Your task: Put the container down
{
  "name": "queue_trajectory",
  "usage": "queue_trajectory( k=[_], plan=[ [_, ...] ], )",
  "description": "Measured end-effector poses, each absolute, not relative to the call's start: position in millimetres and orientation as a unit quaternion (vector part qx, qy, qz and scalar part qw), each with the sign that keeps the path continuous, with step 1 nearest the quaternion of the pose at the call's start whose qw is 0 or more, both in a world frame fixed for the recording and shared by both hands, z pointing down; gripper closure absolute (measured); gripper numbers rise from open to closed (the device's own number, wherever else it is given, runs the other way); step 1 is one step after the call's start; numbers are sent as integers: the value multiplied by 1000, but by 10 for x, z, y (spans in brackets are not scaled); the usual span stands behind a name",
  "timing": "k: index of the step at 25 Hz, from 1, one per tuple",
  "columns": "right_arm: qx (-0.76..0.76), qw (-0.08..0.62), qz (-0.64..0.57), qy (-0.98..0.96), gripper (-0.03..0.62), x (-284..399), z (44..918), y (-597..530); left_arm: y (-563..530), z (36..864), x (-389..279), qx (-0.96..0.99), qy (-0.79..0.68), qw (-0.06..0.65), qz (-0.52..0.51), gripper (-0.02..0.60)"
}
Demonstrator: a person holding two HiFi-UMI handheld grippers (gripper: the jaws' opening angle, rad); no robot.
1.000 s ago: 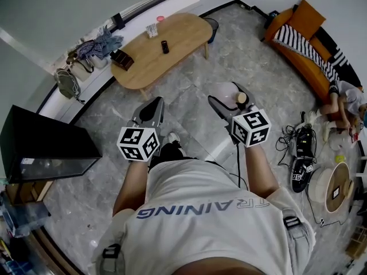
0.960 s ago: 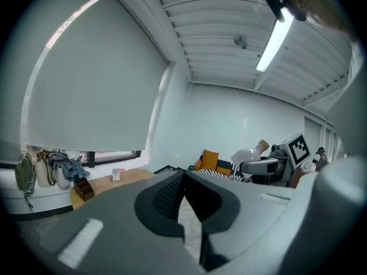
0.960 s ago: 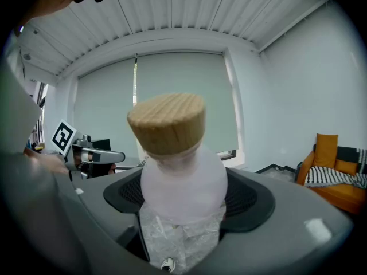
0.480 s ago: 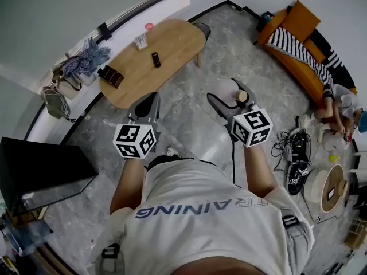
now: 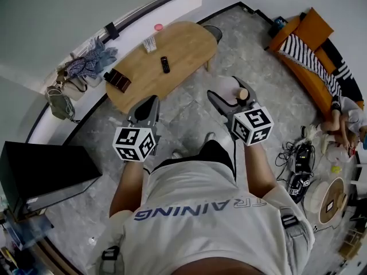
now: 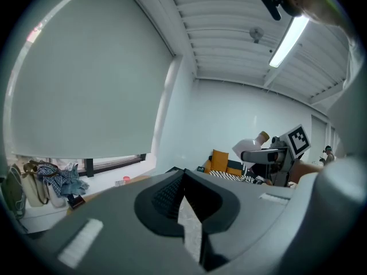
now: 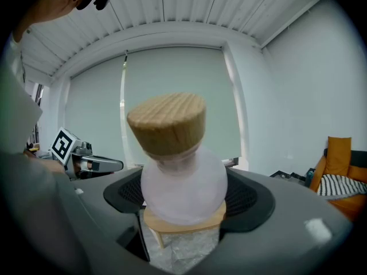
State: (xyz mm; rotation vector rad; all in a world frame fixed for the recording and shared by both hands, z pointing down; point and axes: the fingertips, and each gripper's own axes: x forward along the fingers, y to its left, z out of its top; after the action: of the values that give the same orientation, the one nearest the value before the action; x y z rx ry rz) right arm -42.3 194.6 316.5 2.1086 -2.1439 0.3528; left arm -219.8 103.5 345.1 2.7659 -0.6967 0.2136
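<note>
One corked container point(image 7: 182, 182), held off the ground.
Of the two claws, the right gripper point(image 5: 229, 94) clamps it above the grey stone floor point(image 5: 258, 44); the left gripper point(image 5: 147, 105) is clenched, empty. One wooden table point(image 5: 178, 42), one orange sofa point(image 5: 312, 67).

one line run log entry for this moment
state: container held off the floor | right gripper: shut on corked container | left gripper: shut, empty | wooden table: ahead, container not yet down

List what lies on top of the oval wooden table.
On the oval wooden table: a small black object, a dark brown box at its left end, a small white patterned item. The left tongs cover a bit of its near edge.
</note>
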Motion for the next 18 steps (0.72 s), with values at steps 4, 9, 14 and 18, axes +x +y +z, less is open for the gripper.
queue_trajectory(
  k=[4, 9, 14, 18],
  plan=[
    [681, 58, 126, -719, 184, -242, 3226, 1662, 819, 3459, -1995, 954, -253, 141, 80, 581],
    [664, 57, 131, -734, 184, 187, 3249, 1271, 512, 3447, -1582, 948, -271, 143, 90, 581],
    [653, 59, 133, -743, 184, 859, 3273, 771, 105, 3387, -964, 942, -290, 138, 97, 581],
    [640, 63, 138, -754, 184, 1441, 3327, 399, -212, 3351, -451, 934, -315, 137, 97, 581]
  ],
)
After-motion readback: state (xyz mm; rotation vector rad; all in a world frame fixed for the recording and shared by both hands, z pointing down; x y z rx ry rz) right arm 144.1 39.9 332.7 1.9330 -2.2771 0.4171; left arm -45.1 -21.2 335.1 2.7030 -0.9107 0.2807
